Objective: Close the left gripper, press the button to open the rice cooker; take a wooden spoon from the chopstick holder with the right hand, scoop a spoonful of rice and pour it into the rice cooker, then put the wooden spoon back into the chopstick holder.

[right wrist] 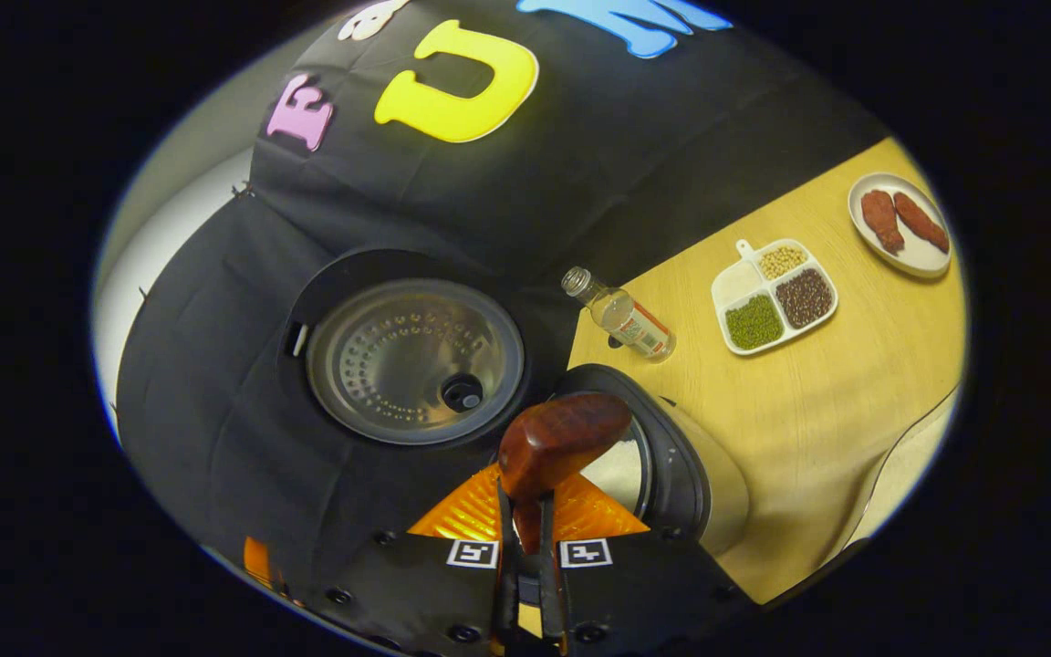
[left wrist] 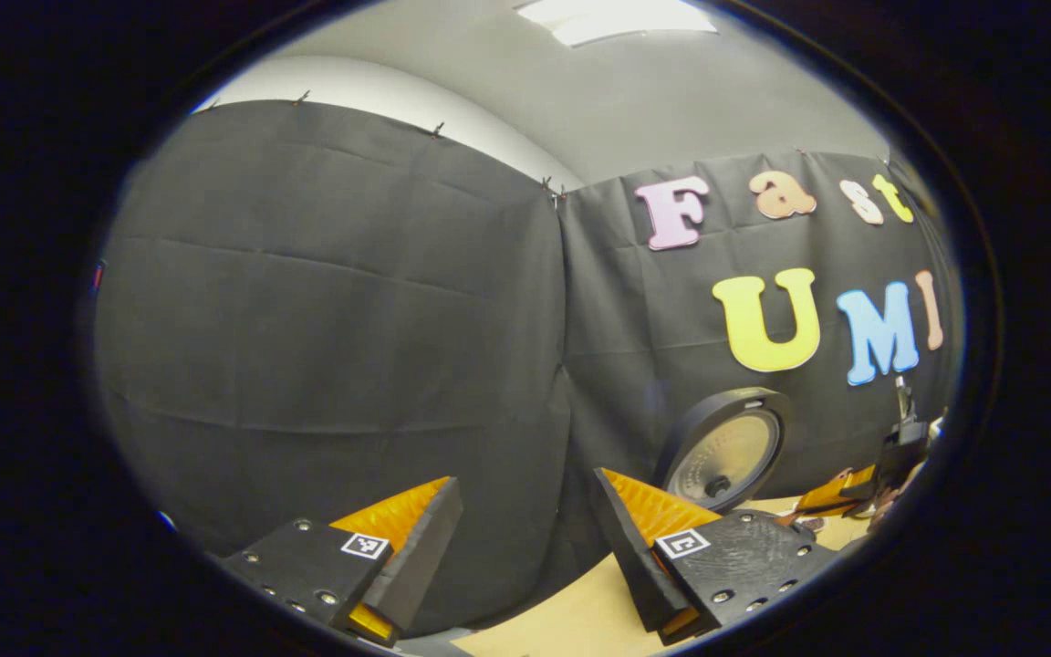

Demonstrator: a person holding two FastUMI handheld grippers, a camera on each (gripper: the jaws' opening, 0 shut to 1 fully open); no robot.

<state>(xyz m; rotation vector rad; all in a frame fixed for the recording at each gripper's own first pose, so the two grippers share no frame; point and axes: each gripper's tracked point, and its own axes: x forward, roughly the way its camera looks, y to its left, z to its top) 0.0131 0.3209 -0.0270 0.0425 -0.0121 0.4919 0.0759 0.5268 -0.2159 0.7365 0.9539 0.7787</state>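
Left hand-held gripper (left wrist: 525, 547): jaws spread wide apart, nothing between them, raised above the near edge of the bench (left wrist: 571, 616) and facing the black cloth wall (left wrist: 334, 301). Seen to its right in the left gripper view: rice cooker lid (left wrist: 724, 449) standing open, round metal inner plate facing out. Farther right, at the edge of that view, part of the other hand-held gripper, blurred.

Right hand-held gripper (right wrist: 525, 538): jaws drawn nearly together, pressed on the handle of the wooden spoon (right wrist: 557, 440) from both sides. Spoon bowl sticking out just ahead of the fingertips, held over the open rice cooker (right wrist: 694, 474), above the near rim of its pot. Something pale visible inside the pot beside the spoon bowl; cannot tell whether any rice lies in the spoon. Lid seen in the right gripper view tipped back to the left of the pot, perforated inner plate and dark centre knob showing.

On the bench beyond the cooker, in the right gripper view: a small clear bottle (right wrist: 621, 315) just behind the cooker, appearing tilted. Farther right, a white divided tray (right wrist: 774, 295) with green, dark brown and pale grains in separate compartments, one compartment holding something white. Farthest right, a white plate (right wrist: 901, 225) carrying two reddish-brown pieces of food, well apart from the cooker.
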